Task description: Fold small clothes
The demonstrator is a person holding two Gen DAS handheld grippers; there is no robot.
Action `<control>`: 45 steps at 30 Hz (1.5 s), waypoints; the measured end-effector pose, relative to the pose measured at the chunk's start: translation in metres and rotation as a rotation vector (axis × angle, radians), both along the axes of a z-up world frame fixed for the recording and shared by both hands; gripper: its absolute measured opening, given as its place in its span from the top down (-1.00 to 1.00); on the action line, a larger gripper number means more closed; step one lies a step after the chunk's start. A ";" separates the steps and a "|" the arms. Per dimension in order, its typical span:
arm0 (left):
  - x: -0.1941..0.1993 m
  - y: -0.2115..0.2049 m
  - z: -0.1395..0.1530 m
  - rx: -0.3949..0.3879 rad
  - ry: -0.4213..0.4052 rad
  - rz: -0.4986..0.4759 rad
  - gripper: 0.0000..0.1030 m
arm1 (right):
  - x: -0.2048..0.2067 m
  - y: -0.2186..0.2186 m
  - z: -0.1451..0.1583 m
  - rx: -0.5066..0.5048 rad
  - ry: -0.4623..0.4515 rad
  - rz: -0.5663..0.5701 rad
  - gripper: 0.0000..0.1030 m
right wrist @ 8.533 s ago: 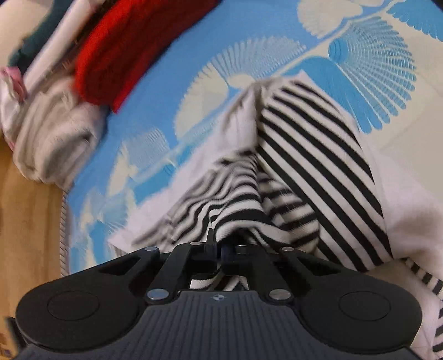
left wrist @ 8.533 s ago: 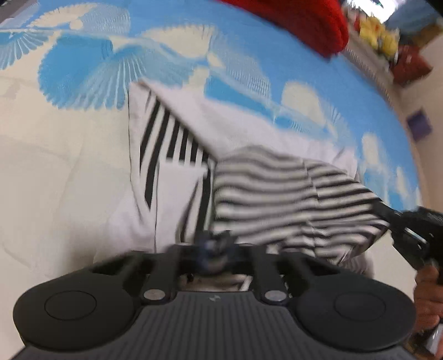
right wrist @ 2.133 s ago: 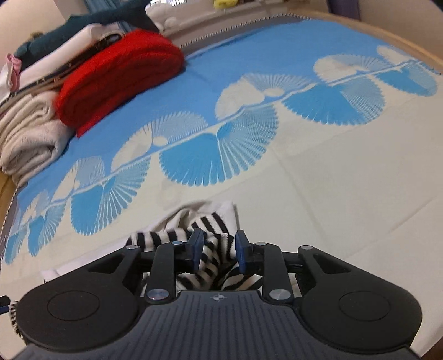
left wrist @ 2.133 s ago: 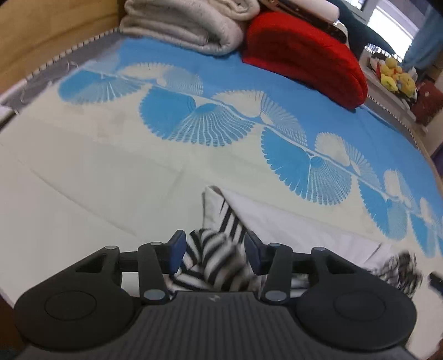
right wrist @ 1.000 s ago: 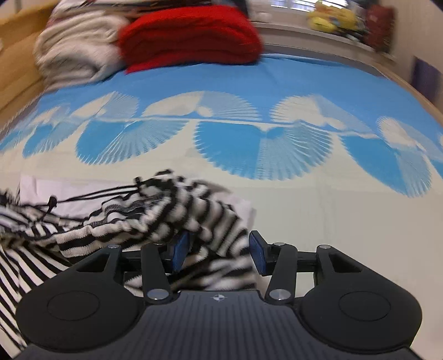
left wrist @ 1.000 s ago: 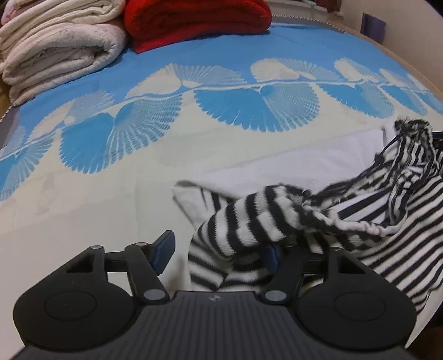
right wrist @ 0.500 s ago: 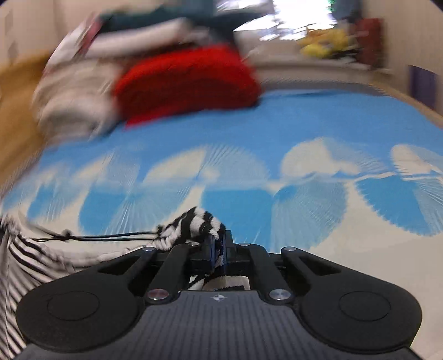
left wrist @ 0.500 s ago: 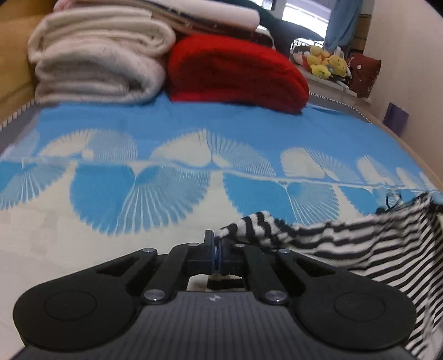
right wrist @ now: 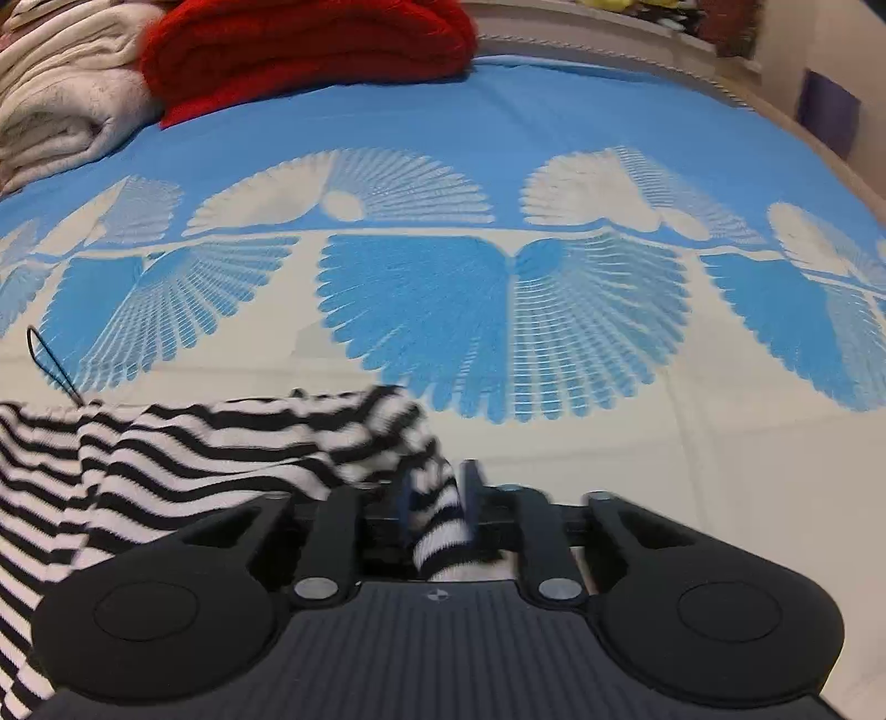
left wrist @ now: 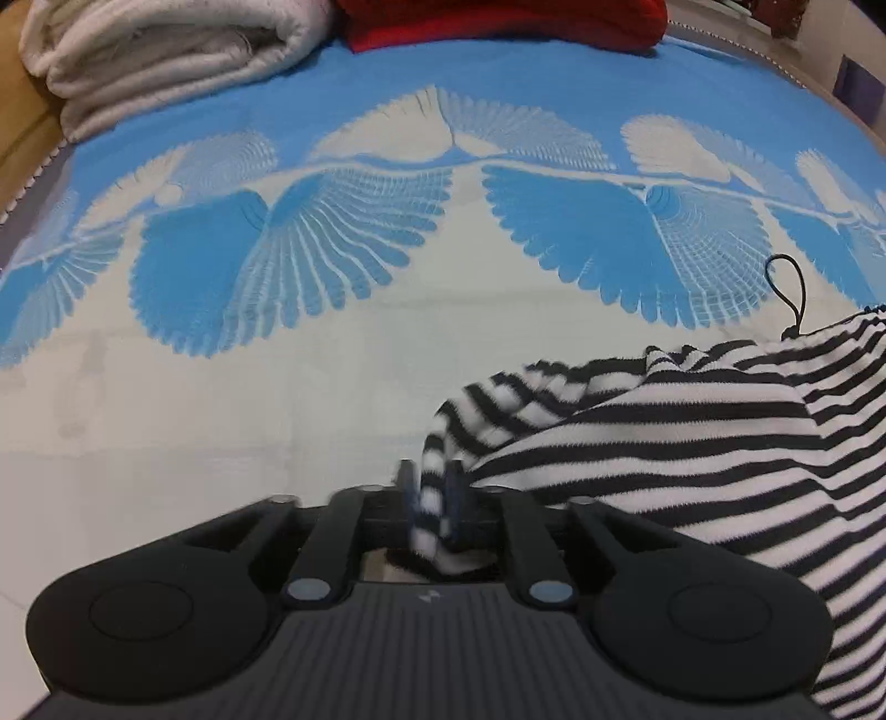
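A black-and-white striped garment (left wrist: 664, 437) hangs stretched between my two grippers above the bed. My left gripper (left wrist: 431, 487) is shut on its left corner; the cloth runs off to the right. In the right wrist view my right gripper (right wrist: 437, 493) is shut on the other corner of the striped garment (right wrist: 194, 443), which runs off to the left. A thin black drawstring loop (left wrist: 789, 288) sticks up from the top edge; the drawstring loop also shows in the right wrist view (right wrist: 50, 360).
The bed is covered by a blue and cream fan-patterned spread (left wrist: 387, 249). Folded cream blankets (left wrist: 166, 50) and a red folded blanket (right wrist: 310, 50) are stacked at the far side. A wooden bed edge (right wrist: 819, 138) lies at the far right.
Both grippers still hold the striped garment. They have tilted down toward the bed, so the spread fills the views and the garment hangs lower in front.
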State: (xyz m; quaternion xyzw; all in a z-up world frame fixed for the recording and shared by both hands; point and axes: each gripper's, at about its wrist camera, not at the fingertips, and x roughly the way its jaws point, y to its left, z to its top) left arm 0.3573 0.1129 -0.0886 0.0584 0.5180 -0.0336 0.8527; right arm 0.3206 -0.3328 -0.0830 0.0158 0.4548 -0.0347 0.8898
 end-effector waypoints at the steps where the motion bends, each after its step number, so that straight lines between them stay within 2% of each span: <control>1: -0.004 0.006 0.007 -0.027 -0.005 0.033 0.21 | -0.005 -0.004 0.004 0.010 -0.011 -0.022 0.36; 2: -0.009 0.013 0.016 -0.071 -0.012 0.072 0.12 | -0.009 -0.009 0.009 0.030 -0.016 -0.042 0.35; 5: -0.031 0.037 0.047 -0.211 -0.018 0.150 0.12 | -0.033 -0.028 0.032 0.136 -0.052 -0.110 0.35; 7: -0.045 0.043 0.065 -0.223 -0.018 0.153 0.12 | -0.055 -0.041 0.050 0.206 -0.073 -0.140 0.35; 10: -0.081 0.053 0.082 -0.242 -0.020 0.140 0.08 | -0.088 -0.050 0.074 0.245 -0.067 -0.126 0.35; 14: -0.123 0.070 0.064 -0.313 0.031 0.257 0.06 | -0.130 -0.047 0.082 0.193 -0.033 -0.063 0.13; 17: -0.133 0.068 0.032 -0.330 0.164 0.279 0.06 | -0.149 -0.046 0.060 0.185 0.024 -0.077 0.13; 20: -0.137 0.060 0.016 -0.353 0.248 0.213 0.06 | -0.157 -0.047 0.037 0.199 0.096 -0.099 0.13; 22: -0.138 0.059 0.012 -0.342 0.254 0.203 0.06 | -0.160 -0.047 0.033 0.218 0.115 -0.092 0.13; 24: -0.137 0.059 0.010 -0.353 0.257 0.196 0.08 | -0.165 -0.041 0.031 0.187 0.124 -0.057 0.14; 25: -0.136 0.059 0.010 -0.360 0.260 0.196 0.14 | -0.166 -0.039 0.029 0.172 0.130 -0.045 0.14; 26: -0.136 0.060 0.008 -0.372 0.264 0.192 0.40 | -0.167 -0.038 0.027 0.166 0.138 -0.044 0.14; 27: -0.136 0.060 0.006 -0.384 0.271 0.182 0.58 | -0.165 -0.038 0.025 0.173 0.145 -0.049 0.14; 28: -0.134 0.061 0.005 -0.384 0.269 0.174 0.92 | -0.164 -0.037 0.023 0.182 0.154 -0.050 0.19; 29: -0.135 0.061 0.009 -0.378 0.248 0.166 0.96 | -0.163 -0.036 0.022 0.187 0.160 -0.039 0.51; 30: -0.136 0.063 0.012 -0.381 0.219 0.163 0.97 | -0.162 -0.035 0.022 0.187 0.156 -0.034 0.73; 34: -0.148 0.086 0.045 -0.432 0.034 0.231 0.98 | -0.167 -0.054 0.038 0.288 0.073 -0.119 0.79; 36: -0.155 0.091 0.052 -0.390 0.007 0.248 0.98 | -0.176 -0.062 0.054 0.334 0.005 -0.147 0.81; 37: -0.156 0.089 0.049 -0.347 0.031 0.239 0.99 | -0.180 -0.066 0.057 0.353 -0.006 -0.159 0.81; 40: -0.152 0.077 0.019 -0.259 0.204 0.196 0.98 | -0.184 -0.066 0.045 0.315 0.086 -0.191 0.82; 41: -0.151 0.070 0.011 -0.223 0.251 0.171 0.98 | -0.183 -0.063 0.037 0.283 0.133 -0.184 1.00; 42: -0.151 0.066 0.008 -0.204 0.266 0.155 0.98 | -0.181 -0.060 0.030 0.223 0.179 -0.180 1.00; 44: -0.151 0.063 0.017 -0.190 0.215 0.162 0.91 | -0.179 -0.057 0.019 0.099 0.244 -0.191 1.00; 45: -0.151 0.063 0.027 -0.184 0.159 0.170 0.82 | -0.179 -0.058 0.018 0.094 0.255 -0.200 0.95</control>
